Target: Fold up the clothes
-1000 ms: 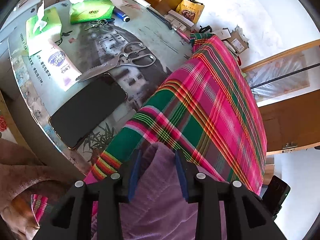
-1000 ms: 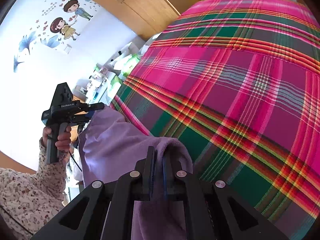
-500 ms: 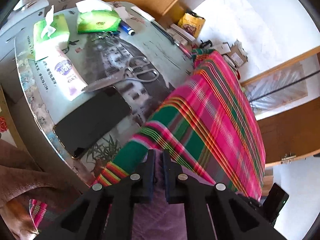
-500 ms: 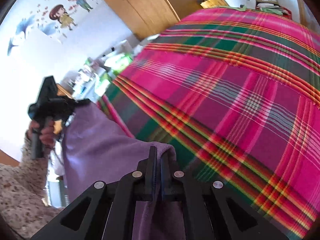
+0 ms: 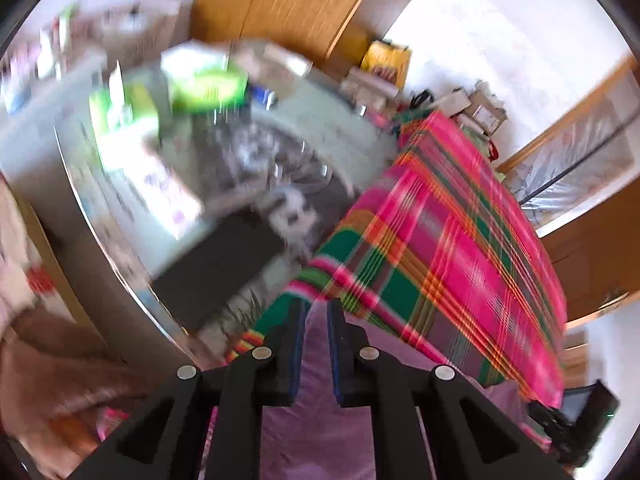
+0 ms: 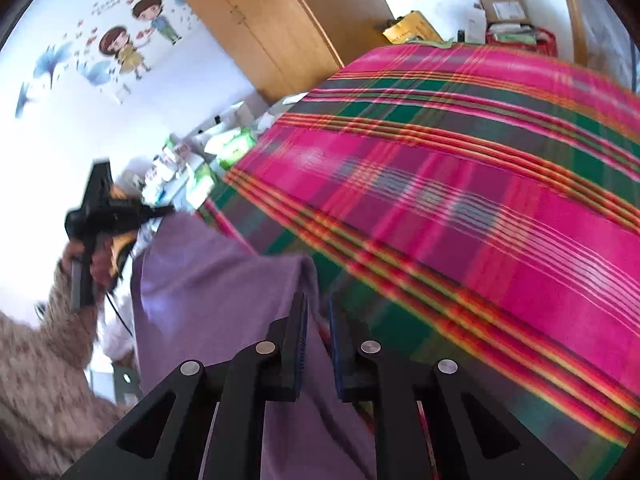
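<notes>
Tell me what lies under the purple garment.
Under the purple garment the plaid cloth shows, running beneath its lifted edge. Whatever the plaid covers is hidden, as is anything below the garment's lower part.

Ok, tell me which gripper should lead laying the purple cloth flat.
Probably right: the right gripper faces bare plaid blanket; the left gripper sits at its edge by a cluttered table. Both jaws have just been opening, purple cloth between them.

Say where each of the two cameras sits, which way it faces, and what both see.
Left wrist: rides the left gripper, faces down over the purple garment toward the cluttered table; only its fingers show.
Right wrist: rides the right gripper, faces across the plaid cloth; a sleeved hand holding the left gripper shows at left.
Shared: purple garment, plaid cloth.
</notes>
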Demonstrator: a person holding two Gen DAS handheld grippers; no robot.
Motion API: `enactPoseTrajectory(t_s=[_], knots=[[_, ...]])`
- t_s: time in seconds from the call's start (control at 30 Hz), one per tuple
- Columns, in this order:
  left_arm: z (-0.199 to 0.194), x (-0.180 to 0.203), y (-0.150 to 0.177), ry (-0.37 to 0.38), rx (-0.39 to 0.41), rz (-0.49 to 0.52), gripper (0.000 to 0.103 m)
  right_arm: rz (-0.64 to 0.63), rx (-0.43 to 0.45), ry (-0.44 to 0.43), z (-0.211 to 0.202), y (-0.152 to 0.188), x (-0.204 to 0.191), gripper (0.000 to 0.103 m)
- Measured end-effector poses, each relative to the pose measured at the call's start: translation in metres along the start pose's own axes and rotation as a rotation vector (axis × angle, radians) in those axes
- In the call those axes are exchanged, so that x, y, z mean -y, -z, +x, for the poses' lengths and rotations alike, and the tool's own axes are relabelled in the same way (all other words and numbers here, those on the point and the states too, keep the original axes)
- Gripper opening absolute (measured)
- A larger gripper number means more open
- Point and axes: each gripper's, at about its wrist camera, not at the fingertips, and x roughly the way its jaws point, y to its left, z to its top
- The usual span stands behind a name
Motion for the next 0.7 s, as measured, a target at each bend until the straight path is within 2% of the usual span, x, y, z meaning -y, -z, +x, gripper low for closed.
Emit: enactPoseTrajectory(t_s=[0.07, 0.13, 0.23, 0.3, 0.47, 0.57, 0.7], knots=[[-0.014, 0.013, 0.001, 0.024, 0.042, 0.029, 0.011, -0.029, -0.006, 0.023, -0.009, 0.01, -0.001, 0.013], [-0.018, 0.031, 0.002, 0.076, 0.033, 0.078, 0.012, -0.067, -0.021, 0.044, -0.014, 0.018, -0.004, 0.014], [-0.005, 0.07, 0.017, 0.164, -0.062, 0.217, 0.016, -0.128, -0.039, 0.059, -0.015, 0.025, -0.011, 0.021], [0.015, 0.103, 0.037, 0.216, -0.157, 0.313, 0.016, -0.165, -0.05, 0.05, -0.011, 0.027, -0.017, 0.025], [0.063, 0.157, 0.081, 0.262, -0.365, 0.467, 0.016, -0.244, -0.112, 0.036, 0.007, 0.031, -0.026, 0.026], [0.078, 0.17, 0.094, 0.272, -0.416, 0.482, 0.016, -0.336, -0.142, 0.059, 0.015, 0.035, -0.038, 0.026], [0.085, 0.173, 0.094, 0.279, -0.42, 0.453, 0.016, -0.407, -0.122, 0.093, 0.013, 0.036, -0.046, 0.026]])
